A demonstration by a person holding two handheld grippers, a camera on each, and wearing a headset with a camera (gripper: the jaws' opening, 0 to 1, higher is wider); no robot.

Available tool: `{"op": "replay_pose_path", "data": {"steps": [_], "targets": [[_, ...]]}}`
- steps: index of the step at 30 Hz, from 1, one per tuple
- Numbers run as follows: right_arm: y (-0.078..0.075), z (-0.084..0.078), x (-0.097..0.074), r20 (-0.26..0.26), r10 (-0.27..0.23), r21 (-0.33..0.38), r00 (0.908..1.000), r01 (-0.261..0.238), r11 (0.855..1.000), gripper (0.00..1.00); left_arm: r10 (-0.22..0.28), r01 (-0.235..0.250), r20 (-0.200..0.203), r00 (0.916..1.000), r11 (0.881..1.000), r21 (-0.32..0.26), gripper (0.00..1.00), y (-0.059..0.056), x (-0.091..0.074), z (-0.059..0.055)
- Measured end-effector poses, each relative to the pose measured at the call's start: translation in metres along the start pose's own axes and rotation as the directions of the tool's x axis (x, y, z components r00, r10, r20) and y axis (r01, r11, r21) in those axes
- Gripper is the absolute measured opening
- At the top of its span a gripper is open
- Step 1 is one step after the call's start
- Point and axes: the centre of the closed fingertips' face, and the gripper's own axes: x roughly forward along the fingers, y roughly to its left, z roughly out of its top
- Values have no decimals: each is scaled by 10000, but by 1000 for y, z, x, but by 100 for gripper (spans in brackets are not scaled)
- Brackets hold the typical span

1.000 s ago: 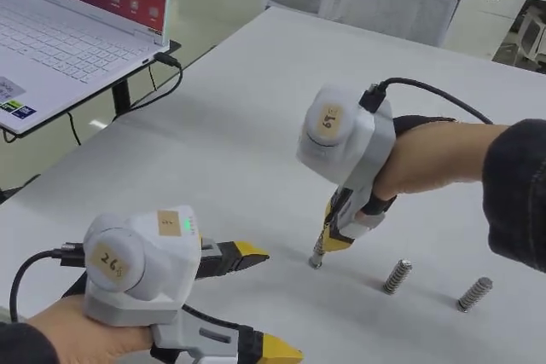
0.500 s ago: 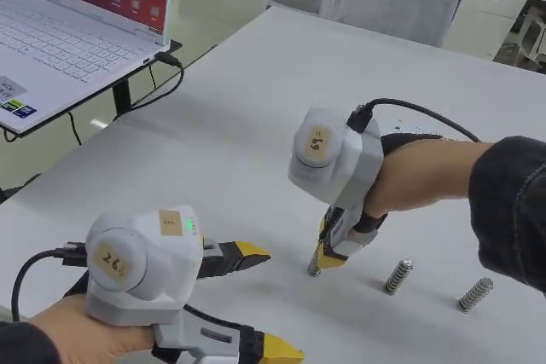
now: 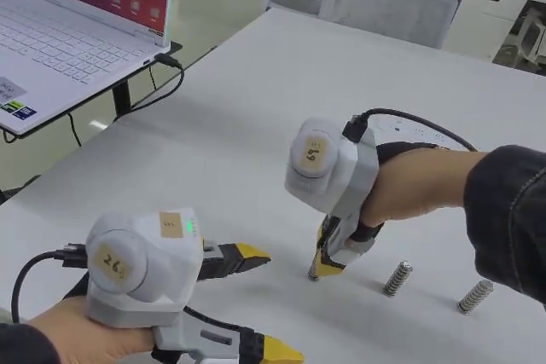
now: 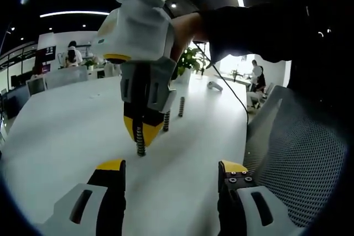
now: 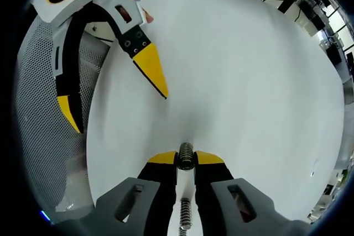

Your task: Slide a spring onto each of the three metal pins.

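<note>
My right gripper [image 3: 322, 268] points down at the white table [image 3: 256, 125], shut on a small metal spring [image 3: 313, 273] whose lower end touches the tabletop. In the right gripper view the spring [image 5: 186, 156] stands upright between the yellow tips [image 5: 186, 160]. Two more springs [image 3: 397, 278] [image 3: 474, 296] stand slightly tilted to its right; whether pins are inside them is too small to tell. My left gripper [image 3: 266, 302] hovers open at the lower left, facing the right one. The left gripper view has its open jaws [image 4: 171, 167] aimed at the held spring [image 4: 140, 146] and the other springs [image 4: 166, 121] [image 4: 181, 106].
An open laptop [image 3: 77, 31] sits on a stand at the upper left, with a black cable [image 3: 162, 74] hanging by the table's left edge. A grey chair [image 3: 384, 6] stands at the far side. A white mesh chair [image 4: 298, 158] is close behind me.
My right gripper has come down and tipped a little, bringing the held spring lower against the table. The left gripper and the two standing springs have stayed put.
</note>
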Motion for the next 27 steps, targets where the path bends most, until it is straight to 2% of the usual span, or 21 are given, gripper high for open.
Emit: {"op": "replay_pose_path", "data": {"steps": [9,23,27], "targets": [[3,-1,1,46,75,15,10000,-75,10000,13,-3,3,-15,10000,10000,26,63,1,-1,0],[1,-9,-9,433,-162,392,9989,145,9991,27,-53,54,-31,10000,9999,90,64,0,0,3],[1,-12,-13,677,-205,568,9975,167,9982,32,-66,66,-43,10000,9999,105,64,0,1,4]]}}
